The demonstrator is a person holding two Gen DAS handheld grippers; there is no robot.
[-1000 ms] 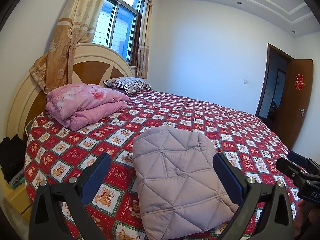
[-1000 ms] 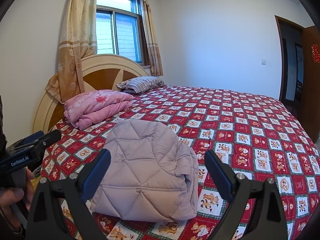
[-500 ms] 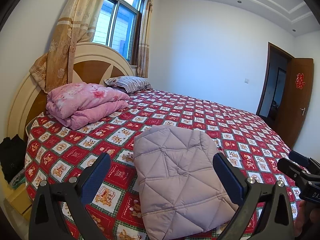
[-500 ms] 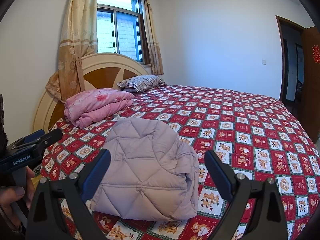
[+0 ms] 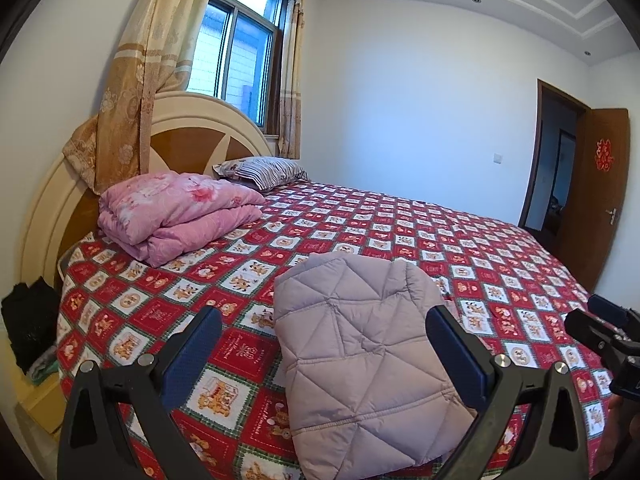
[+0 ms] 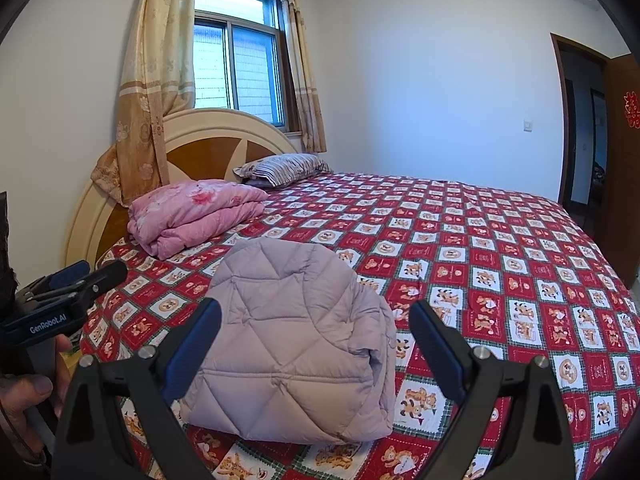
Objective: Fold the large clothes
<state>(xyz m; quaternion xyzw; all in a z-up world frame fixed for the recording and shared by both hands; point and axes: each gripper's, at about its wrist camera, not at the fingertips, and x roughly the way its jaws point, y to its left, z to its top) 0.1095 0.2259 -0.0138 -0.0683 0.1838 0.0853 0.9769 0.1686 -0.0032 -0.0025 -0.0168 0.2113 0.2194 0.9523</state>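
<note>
A pale lilac quilted jacket (image 5: 360,356) lies folded into a compact bundle near the front edge of the bed (image 5: 440,240). The right wrist view shows the same jacket (image 6: 292,332), its thick folded side turned right. My left gripper (image 5: 324,340) hovers open just short of it, with nothing between its blue pads. My right gripper (image 6: 314,332) is held open in front of the bundle too, and holds nothing. Each gripper shows at the edge of the other's view: the right one (image 5: 604,332) at far right, the left one (image 6: 68,292) at far left in a hand (image 6: 28,396).
The bed (image 6: 500,260) has a red checked cover with bear pictures. A folded pink quilt (image 5: 176,212) and a striped pillow (image 5: 260,170) lie by the round headboard (image 5: 188,140). Dark clothes (image 5: 30,320) sit on a low stand at left. An open brown door (image 5: 600,184) is at right.
Both views have shifted very slightly, so the jacket sits a touch further right. The jacket itself and both open grippers are unchanged.
</note>
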